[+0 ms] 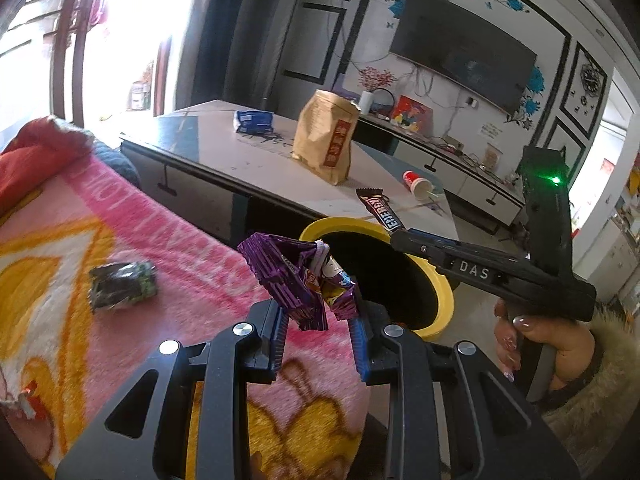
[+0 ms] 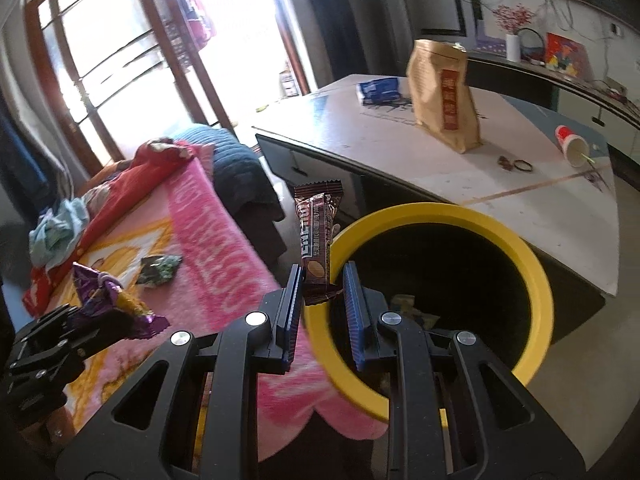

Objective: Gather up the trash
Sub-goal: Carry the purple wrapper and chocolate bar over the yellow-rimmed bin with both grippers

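The purple wrapper [image 1: 298, 280] sat crumpled between the left gripper [image 1: 318, 326] jaws, clamped there, low in the middle of the left wrist view, hanging over the pink blanket [image 1: 120, 216] just short of the bin. In the right wrist view the same wrapper [image 2: 116, 302] showed at lower left, poking out of the left gripper [image 2: 100, 320].

And the brown energy bar wrapper [image 2: 318, 240] stood upright between the right gripper [image 2: 322, 300] jaws, right at the centre of that frame. The left pad touched it; whether the right pad pressed it as well I could not tell, a slim gap seemed to show there. Seen from the left wrist, the bar [image 1: 382, 210] stuck out from the tip of the right gripper [image 1: 400, 236], at centre right, above the bin's rim.

The yellow bin [image 2: 536, 280] with its black inside filled the lower right of the right wrist view, some scraps lying at its bottom, and it stood just beside the blanket's edge. A hand [image 1: 536, 340] with painted nails held the right gripper's handle at the far right.

Out on the blanket, a dark green wrapper [image 1: 120, 286] lay by itself, left of centre, well apart from both grippers.

Beyond the bin, on the pale surface [image 2: 400, 152], a brown paper bag [image 2: 444, 96] stood upright, a blue packet [image 2: 378, 90] lay behind it, and a red and white paper cup [image 2: 572, 144] lay tipped on its side near the right edge.
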Demonstrator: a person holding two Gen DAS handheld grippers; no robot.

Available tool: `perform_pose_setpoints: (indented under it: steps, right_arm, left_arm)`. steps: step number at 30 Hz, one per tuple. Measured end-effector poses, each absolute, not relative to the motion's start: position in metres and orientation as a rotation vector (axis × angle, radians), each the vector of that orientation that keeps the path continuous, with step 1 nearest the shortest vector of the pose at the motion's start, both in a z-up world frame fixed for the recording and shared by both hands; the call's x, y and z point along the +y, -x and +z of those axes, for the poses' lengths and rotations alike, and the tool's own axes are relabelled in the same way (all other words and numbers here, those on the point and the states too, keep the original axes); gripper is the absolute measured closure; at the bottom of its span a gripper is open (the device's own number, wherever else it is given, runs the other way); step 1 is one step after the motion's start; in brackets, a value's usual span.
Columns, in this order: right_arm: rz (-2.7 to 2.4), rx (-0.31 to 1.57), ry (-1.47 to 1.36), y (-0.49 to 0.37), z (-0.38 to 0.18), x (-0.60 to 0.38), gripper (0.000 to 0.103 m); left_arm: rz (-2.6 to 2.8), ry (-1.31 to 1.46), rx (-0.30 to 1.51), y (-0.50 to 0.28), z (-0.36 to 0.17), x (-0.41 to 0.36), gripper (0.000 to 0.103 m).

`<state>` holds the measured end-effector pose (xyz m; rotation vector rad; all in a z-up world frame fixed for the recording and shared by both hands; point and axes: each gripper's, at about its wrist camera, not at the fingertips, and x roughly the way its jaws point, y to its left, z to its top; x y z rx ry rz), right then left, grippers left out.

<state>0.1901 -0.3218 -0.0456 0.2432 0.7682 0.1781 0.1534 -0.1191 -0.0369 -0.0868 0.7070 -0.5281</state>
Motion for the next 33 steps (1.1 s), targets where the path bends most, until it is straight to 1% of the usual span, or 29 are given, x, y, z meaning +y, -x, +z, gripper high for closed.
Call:
perform_pose_setpoints:
  steps: [14, 33]
  right_arm:
    - [0.034, 0.787, -0.323, -0.193, -0.058, -0.38, 0.088]
    - [-0.06, 0.847, -0.43, -0.197, -0.082, -0.428, 0.087]
  left_arm:
    - [-0.608, 0.023, 0.717, -0.166, -0.042, -0.168, 0.077]
    - [-0.665, -0.029, 0.786, -0.192, -0.074, -0.221, 0.077]
